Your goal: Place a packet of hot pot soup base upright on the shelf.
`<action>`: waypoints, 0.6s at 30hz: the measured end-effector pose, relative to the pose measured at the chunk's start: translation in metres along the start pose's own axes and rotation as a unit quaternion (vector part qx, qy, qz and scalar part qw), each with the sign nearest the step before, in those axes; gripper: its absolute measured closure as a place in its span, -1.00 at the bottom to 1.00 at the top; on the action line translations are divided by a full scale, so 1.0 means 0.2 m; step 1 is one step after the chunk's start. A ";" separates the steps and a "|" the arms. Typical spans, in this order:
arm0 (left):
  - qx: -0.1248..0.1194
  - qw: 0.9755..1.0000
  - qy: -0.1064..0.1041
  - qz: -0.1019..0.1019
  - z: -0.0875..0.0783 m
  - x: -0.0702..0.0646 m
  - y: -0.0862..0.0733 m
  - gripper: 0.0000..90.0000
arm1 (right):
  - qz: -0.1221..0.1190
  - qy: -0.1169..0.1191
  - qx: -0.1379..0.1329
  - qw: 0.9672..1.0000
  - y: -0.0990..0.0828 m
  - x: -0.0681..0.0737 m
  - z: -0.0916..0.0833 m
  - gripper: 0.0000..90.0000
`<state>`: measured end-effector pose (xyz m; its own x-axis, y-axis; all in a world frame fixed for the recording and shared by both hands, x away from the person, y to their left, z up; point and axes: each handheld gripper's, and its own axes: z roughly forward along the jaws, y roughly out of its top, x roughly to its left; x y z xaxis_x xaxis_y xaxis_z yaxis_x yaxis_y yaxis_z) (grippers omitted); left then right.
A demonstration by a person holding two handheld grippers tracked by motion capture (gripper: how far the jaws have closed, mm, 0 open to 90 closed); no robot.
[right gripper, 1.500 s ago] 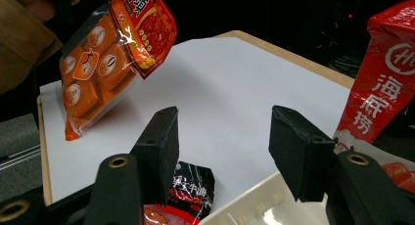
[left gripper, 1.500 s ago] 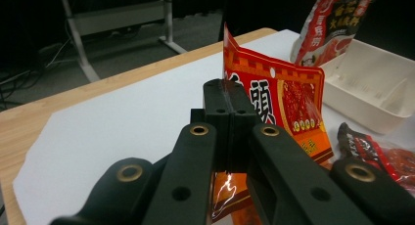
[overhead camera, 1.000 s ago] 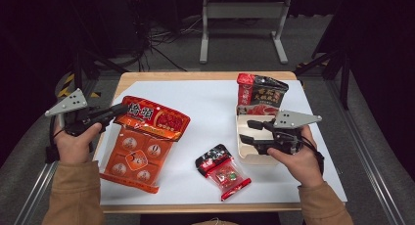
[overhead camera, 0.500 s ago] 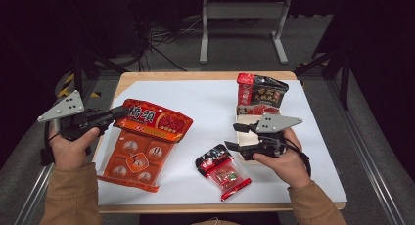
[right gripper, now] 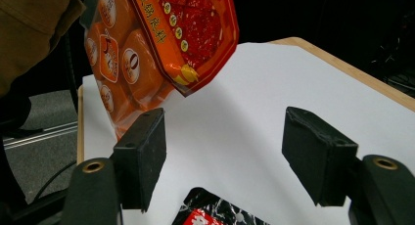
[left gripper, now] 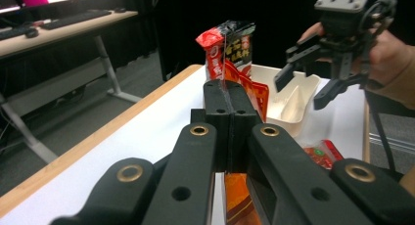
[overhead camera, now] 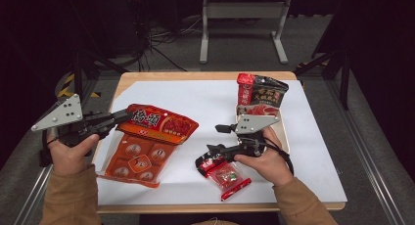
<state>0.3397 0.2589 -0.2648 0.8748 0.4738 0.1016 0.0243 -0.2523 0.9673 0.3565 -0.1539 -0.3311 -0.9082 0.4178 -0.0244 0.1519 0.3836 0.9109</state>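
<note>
My left gripper (overhead camera: pixel 120 118) is clamped tight on the edge of the red-orange snack bag (overhead camera: pixel 159 124) — jaws pressed together on the film, seen plainly in the left gripper view, where the pack's edge (left gripper: pixel 226 83) rises thin between the closed black pads. The bag hangs out past the tips, lifted over the orange multi-pack (overhead camera: pixel 137 159) that lies flat just beneath it.

My right gripper (overhead camera: pixel 217 138) stands wide, its jaws having just been opening, with nothing between the pads; in the right gripper view bare white sheet shows in the gap. Just below its tips lies the small black-and-red packet (overhead camera: pixel 222 168), one corner (right gripper: pixel 215 213) near the jaws, not gripped. Behind this gripper sits a cream tray (overhead camera: pixel 286 142), and beyond that a dark red-topped bag (overhead camera: pixel 259 93) stands upright.

Surface: a white sheet (overhead camera: pixel 215 100) over a wooden table (overhead camera: pixel 195 76). Room dark; a grey stand (overhead camera: pixel 242 24) and cables on the floor beyond, and a desk with a keyboard (left gripper: pixel 73 19) off to one side in the left gripper view.

Left hand (overhead camera: pixel 71 151) holds its gripper about level, pointing toward the table's middle. Right hand (overhead camera: pixel 266 161) grips from behind, jaws aimed across at the left gripper — both sleeves tan.
</note>
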 end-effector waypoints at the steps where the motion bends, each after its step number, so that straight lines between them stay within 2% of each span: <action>1: -0.001 1.000 -0.004 0.002 0.00 -0.01 0.01 1.00 | 0.000 0.002 0.000 1.000 0.00 0.00 0.01 -0.29; 2: 0.004 1.000 -0.010 0.014 0.00 -0.02 0.02 1.00 | 0.000 0.005 -0.001 1.000 0.00 0.00 0.02 -0.31; 4: 0.004 1.000 -0.011 0.016 0.00 -0.04 0.03 1.00 | -0.003 0.012 0.003 1.000 0.00 0.01 0.05 -0.33; 5: 0.004 0.999 -0.021 0.026 0.01 -0.07 0.05 1.00 | -0.004 0.016 0.004 1.000 -0.01 0.01 0.07 -0.33; 9: 0.009 0.999 -0.027 0.042 0.02 -0.11 0.07 1.00 | -0.005 0.023 -0.003 1.000 0.00 0.01 0.10 -0.35; 15: 0.008 0.998 -0.041 0.055 0.03 -0.14 0.09 1.00 | 0.003 0.050 -0.038 0.998 0.01 0.00 0.16 -0.35; 18: 0.005 0.997 -0.047 0.058 0.03 -0.15 0.10 1.00 | 0.004 0.063 -0.053 0.997 0.02 0.00 0.19 -0.29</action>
<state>0.3168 0.2337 -0.2498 0.9137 0.3589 0.1906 -0.0763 -0.3092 0.9479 0.3720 -0.1213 -0.3437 -0.9499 0.3113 0.0297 0.1243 0.2888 0.9493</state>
